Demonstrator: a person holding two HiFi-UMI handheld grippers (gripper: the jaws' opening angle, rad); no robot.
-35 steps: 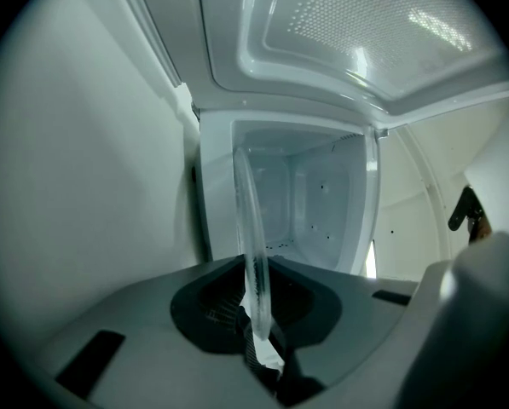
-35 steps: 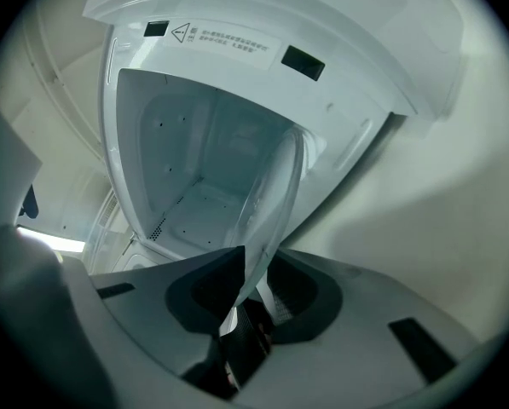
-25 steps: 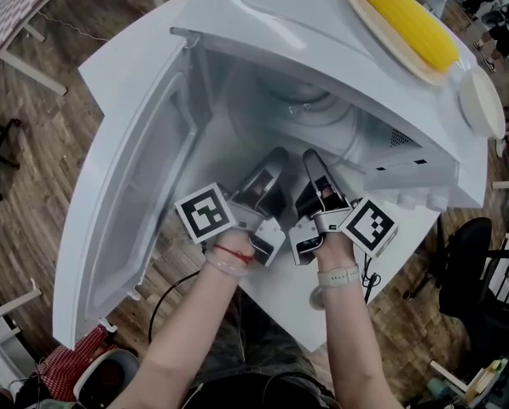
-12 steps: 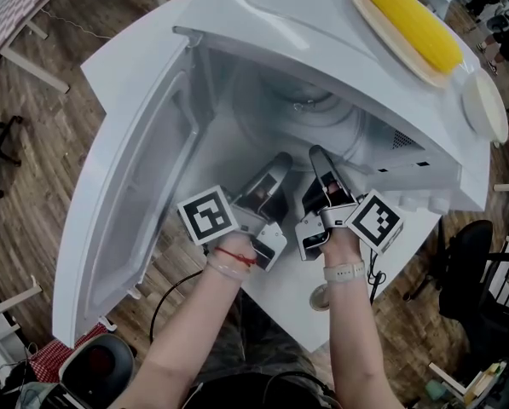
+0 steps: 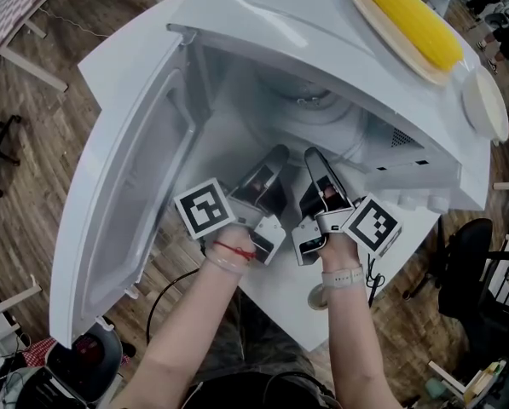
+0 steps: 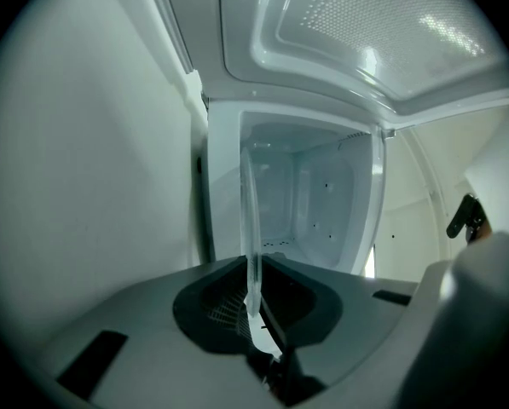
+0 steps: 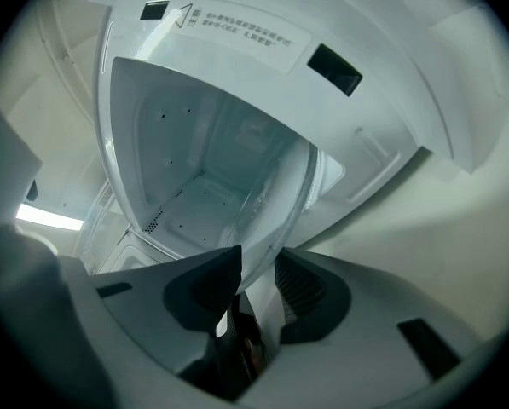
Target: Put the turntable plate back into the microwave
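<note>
The left gripper (image 5: 274, 158) and right gripper (image 5: 314, 162) each clamp the glass turntable plate (image 5: 292, 113) by its near rim, presumably to steady it level inside the open microwave (image 5: 263, 24).

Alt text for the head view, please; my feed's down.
The left hand-held gripper and right hand-held gripper clamp the near rim of a clear round glass turntable plate reaching into the open white microwave; its door hangs open at left.

Office-like workroom: wood floor (image 5: 32, 186), black swivel chair (image 5: 464, 267), white table (image 5: 281, 301).
</note>
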